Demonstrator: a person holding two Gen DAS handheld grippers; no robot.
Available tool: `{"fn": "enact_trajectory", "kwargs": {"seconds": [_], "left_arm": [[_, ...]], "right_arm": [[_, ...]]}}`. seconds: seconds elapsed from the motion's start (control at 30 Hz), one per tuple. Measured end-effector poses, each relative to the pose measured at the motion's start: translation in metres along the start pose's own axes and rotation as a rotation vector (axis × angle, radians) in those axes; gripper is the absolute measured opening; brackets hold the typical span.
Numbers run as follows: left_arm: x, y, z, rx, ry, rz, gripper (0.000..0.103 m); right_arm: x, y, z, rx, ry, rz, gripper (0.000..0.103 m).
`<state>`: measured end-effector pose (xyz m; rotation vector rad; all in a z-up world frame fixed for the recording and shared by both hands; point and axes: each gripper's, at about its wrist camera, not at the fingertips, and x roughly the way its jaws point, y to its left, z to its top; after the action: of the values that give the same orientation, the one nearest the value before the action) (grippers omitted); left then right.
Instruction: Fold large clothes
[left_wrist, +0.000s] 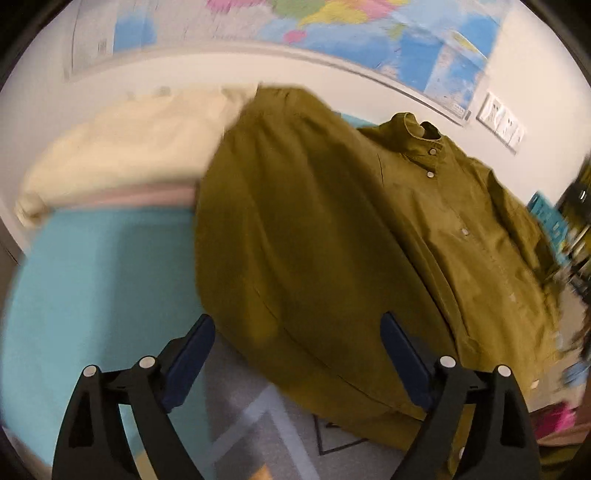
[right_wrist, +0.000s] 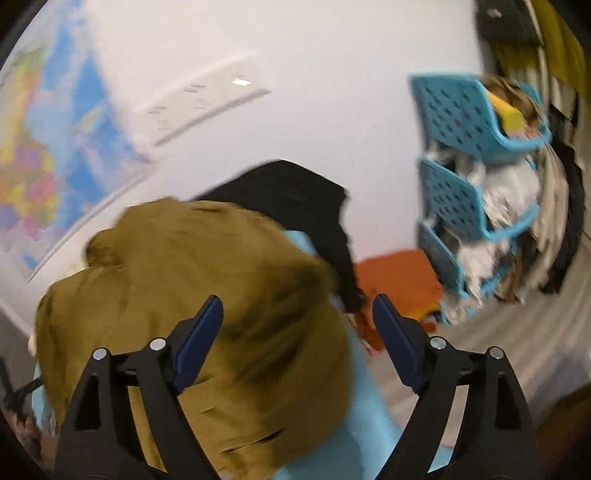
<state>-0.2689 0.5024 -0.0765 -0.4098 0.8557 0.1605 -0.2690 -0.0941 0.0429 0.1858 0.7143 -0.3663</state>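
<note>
Olive shirt (left_wrist: 332, 229) lies on blue table (left_wrist: 92, 277), buttons up, one side folded over. L gripper (left_wrist: 297, 354) tilts down over shirt's near edge, jaws wide apart, nothing pinched. R gripper (right_wrist: 297, 332) tilts down over bunched shirt (right_wrist: 192, 288), jaws wide apart, nothing pinched. Map (left_wrist: 369, 33) on wall, words too blurry to read.

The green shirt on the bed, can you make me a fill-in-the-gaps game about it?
1. The olive shirt lies on a bed with a ____ cover.
2. The poster on the wall above it is a ____.
3. The stacked baskets by the wall are ____.
4. Both the left gripper and the right gripper are ____.

Missing words: blue; map; blue; open
</note>
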Motion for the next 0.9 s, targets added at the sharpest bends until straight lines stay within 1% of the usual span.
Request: {"fn": "enact_trajectory", "kwargs": {"seconds": [0.1, 0.13, 0.2, 0.23, 0.27, 0.3, 0.33, 0.37, 0.4, 0.43, 0.47, 0.5, 0.53, 0.57, 0.6, 0.67, 0.7, 0.73, 0.8, 0.83, 0.9], "left_arm": [[0.014, 0.005, -0.001, -0.052, 0.023, -0.058, 0.088], [0.018, 0.003, -0.001, -0.048, 0.019, -0.078, 0.096], [0.021, -0.003, -0.001, -0.034, 0.0, -0.112, 0.096], [0.024, -0.01, -0.002, -0.023, -0.001, -0.144, 0.092], [0.024, -0.015, -0.002, -0.008, -0.012, -0.151, 0.059], [0.024, -0.023, -0.001, 0.026, -0.034, -0.106, 0.04], [0.023, -0.025, 0.002, 0.036, -0.034, -0.107, 0.007], [0.018, -0.023, 0.007, 0.019, -0.051, -0.134, 0.006], [0.007, -0.019, 0.014, 0.001, -0.1, -0.145, 0.006], [-0.002, -0.015, 0.02, -0.016, -0.128, -0.142, 0.008], [-0.008, -0.009, 0.025, -0.044, -0.133, -0.143, 0.027], [-0.013, 0.0, 0.03, -0.083, -0.106, -0.148, 0.049], [-0.013, 0.002, 0.031, -0.085, -0.089, -0.165, 0.084], [-0.016, 0.001, 0.027, -0.058, -0.083, -0.232, 0.087], [-0.013, -0.001, 0.022, -0.038, -0.061, -0.273, 0.087], [-0.001, -0.012, 0.011, -0.003, 0.005, -0.321, 0.09], [0.004, -0.017, 0.006, 0.012, 0.019, -0.332, 0.09], [0.011, -0.024, 0.002, 0.023, 0.03, -0.337, 0.093], [0.026, -0.034, -0.001, 0.033, 0.057, -0.322, 0.096], [0.03, -0.041, 0.0, 0.044, 0.052, -0.317, 0.096], [0.037, -0.051, 0.005, 0.072, 0.053, -0.329, 0.096]], "right_arm": [[-0.009, 0.025, -0.011, -0.032, 0.011, 0.093, 0.082], [-0.009, 0.038, -0.018, -0.053, 0.02, 0.132, 0.082], [-0.006, 0.054, -0.027, -0.09, 0.04, 0.166, 0.082], [-0.003, 0.067, -0.033, -0.114, 0.057, 0.193, 0.082], [-0.003, 0.074, -0.038, -0.126, 0.063, 0.217, 0.082], [-0.003, 0.081, -0.042, -0.137, 0.071, 0.24, 0.082], [0.002, 0.093, -0.046, -0.154, 0.087, 0.265, 0.082], [0.004, 0.098, -0.048, -0.165, 0.094, 0.279, 0.082], [0.006, 0.106, -0.052, -0.18, 0.104, 0.293, 0.082], [0.008, 0.114, -0.055, -0.197, 0.116, 0.302, 0.082], [0.011, 0.122, -0.059, -0.211, 0.128, 0.318, 0.082], [0.014, 0.128, -0.063, -0.22, 0.139, 0.333, 0.082], [0.015, 0.132, -0.068, -0.23, 0.149, 0.345, 0.082], [0.018, 0.136, -0.072, -0.242, 0.156, 0.35, 0.082], [0.02, 0.137, -0.075, -0.244, 0.164, 0.355, 0.082], [0.027, 0.137, -0.081, -0.227, 0.185, 0.367, 0.082], [0.029, 0.136, -0.083, -0.22, 0.191, 0.368, 0.082], [0.032, 0.135, -0.086, -0.212, 0.196, 0.365, 0.082], [0.036, 0.131, -0.088, -0.191, 0.207, 0.36, 0.082], [0.037, 0.131, -0.089, -0.186, 0.21, 0.362, 0.082], [0.036, 0.129, -0.09, -0.182, 0.208, 0.365, 0.082]]}}
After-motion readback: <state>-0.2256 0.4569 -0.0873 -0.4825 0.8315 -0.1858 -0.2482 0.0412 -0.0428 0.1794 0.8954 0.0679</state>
